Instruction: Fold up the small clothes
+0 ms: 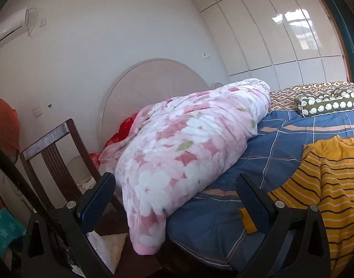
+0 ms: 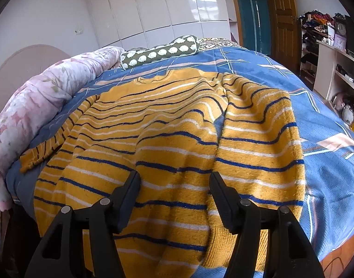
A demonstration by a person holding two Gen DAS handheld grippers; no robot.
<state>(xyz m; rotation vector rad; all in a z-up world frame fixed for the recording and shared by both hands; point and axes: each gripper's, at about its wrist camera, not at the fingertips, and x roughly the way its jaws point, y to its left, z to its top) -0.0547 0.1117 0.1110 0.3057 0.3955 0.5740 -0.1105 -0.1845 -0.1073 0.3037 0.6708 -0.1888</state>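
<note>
A yellow sweater (image 2: 177,125) with dark blue and white stripes lies spread on the blue bed sheet (image 2: 327,162), collar toward the far side. Its right part is folded over the body, and its left sleeve (image 2: 37,155) stretches out to the left. My right gripper (image 2: 174,177) hovers open just over the sweater's lower half, with nothing pinched between its fingers. In the left wrist view the sweater (image 1: 327,180) sits at the right edge. My left gripper (image 1: 174,185) is open and empty, held off the bed's left corner and facing the rolled blanket.
A pink floral blanket (image 1: 188,143) is bundled along the bed's left side. A green patterned pillow (image 2: 160,51) lies at the far end. A dark wooden chair (image 1: 56,153) stands by the bed corner. Cluttered shelves (image 2: 334,69) line the right wall.
</note>
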